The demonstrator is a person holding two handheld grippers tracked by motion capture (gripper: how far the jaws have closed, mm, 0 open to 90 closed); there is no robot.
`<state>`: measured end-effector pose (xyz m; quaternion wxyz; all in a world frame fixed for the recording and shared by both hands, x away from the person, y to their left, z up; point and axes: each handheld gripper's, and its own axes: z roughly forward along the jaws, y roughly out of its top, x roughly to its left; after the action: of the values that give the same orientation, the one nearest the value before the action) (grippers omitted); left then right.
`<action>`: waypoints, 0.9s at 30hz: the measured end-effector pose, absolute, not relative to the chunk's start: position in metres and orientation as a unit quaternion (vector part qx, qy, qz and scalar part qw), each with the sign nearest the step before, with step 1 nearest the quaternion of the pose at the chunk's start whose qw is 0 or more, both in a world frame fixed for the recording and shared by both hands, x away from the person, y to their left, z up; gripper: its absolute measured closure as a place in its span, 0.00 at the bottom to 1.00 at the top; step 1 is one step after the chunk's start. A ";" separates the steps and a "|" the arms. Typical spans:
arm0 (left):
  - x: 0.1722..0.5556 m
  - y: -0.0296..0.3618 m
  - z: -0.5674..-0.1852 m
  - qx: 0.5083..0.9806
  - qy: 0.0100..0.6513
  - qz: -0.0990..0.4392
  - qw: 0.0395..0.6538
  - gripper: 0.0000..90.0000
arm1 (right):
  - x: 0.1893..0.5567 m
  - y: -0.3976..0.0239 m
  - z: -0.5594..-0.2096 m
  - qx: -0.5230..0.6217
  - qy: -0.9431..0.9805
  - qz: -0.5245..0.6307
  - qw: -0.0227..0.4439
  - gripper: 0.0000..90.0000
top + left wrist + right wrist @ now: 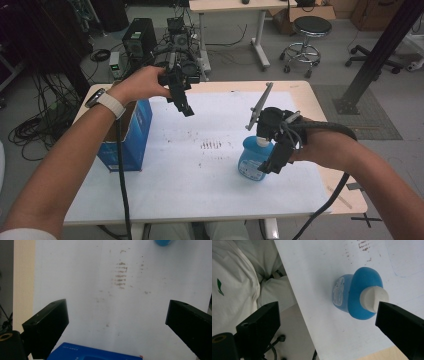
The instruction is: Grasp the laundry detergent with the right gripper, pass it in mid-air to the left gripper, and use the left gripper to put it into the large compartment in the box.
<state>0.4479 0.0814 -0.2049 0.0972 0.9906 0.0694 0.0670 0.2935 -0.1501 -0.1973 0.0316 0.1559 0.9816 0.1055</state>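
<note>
A blue bottle with a white cap stands upright on the white sheet at the table's right. My right gripper hangs just right of it, pointing down, jaws open. In the right gripper view the bottle lies toward the right jaw, whose tip is beside the cap; nothing is gripped by the right gripper. My left gripper is held in the air over the table's back left, open and empty. Its own view has the left gripper above the stained sheet.
An open blue box stands at the table's left edge, and its top sits under the left jaws. Brown smears mark the sheet's middle. Behind the table are a computer tower, cables, a stool and a black post.
</note>
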 end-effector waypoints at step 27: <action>0.448 0.072 -0.206 0.991 0.065 0.071 0.092 0.06 | 0.301 -0.182 -0.195 0.208 0.971 0.108 0.049 0.06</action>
<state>0.4477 0.0721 -0.2060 0.0920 0.9911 0.0651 0.0710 0.3013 -0.1825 -0.1952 0.0486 0.2081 0.9709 0.1082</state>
